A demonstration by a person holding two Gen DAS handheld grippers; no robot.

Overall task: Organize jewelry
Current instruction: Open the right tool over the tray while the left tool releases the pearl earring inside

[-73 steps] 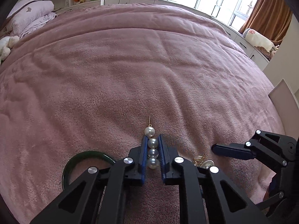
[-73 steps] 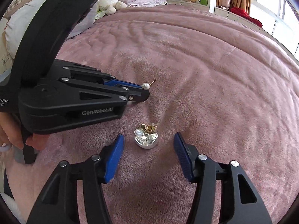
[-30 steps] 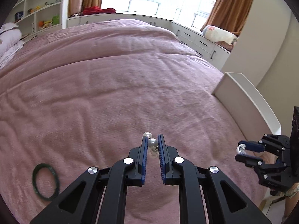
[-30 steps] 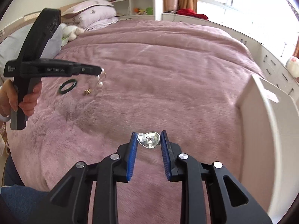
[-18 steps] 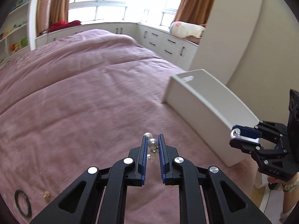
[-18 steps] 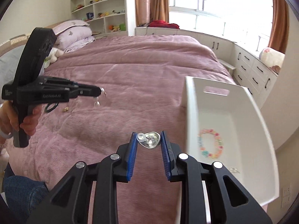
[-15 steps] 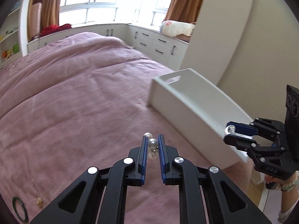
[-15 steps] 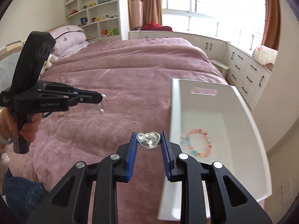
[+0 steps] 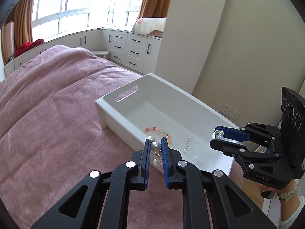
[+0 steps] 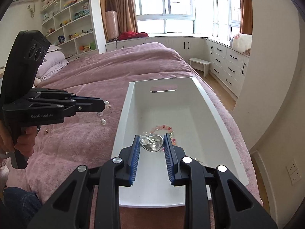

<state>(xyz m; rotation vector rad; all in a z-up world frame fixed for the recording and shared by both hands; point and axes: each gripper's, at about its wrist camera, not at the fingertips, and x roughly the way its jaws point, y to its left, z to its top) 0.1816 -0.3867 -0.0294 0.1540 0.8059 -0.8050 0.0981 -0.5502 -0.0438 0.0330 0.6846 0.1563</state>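
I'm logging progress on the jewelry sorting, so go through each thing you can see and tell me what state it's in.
Left hand-held gripper: shut on the pearl drop earring, beside the tray.
Right hand-held gripper: shut on the silver heart piece, over the tray.
White tray: on the bed, open-topped.
Beaded bracelet: lying in the tray.
Pink blanket: spread on the bed, slightly rumpled.

**Bright daylight, strong fisheye bend**

Both views are lit by daylight from the windows (image 9: 63, 17), which are blown out to white. Soft shadows are cast inside the white tray (image 10: 215, 118). Straight lines are bent towards the edges, and the corners are cut off by a dark round border. Focus is sharp; little blur is seen.
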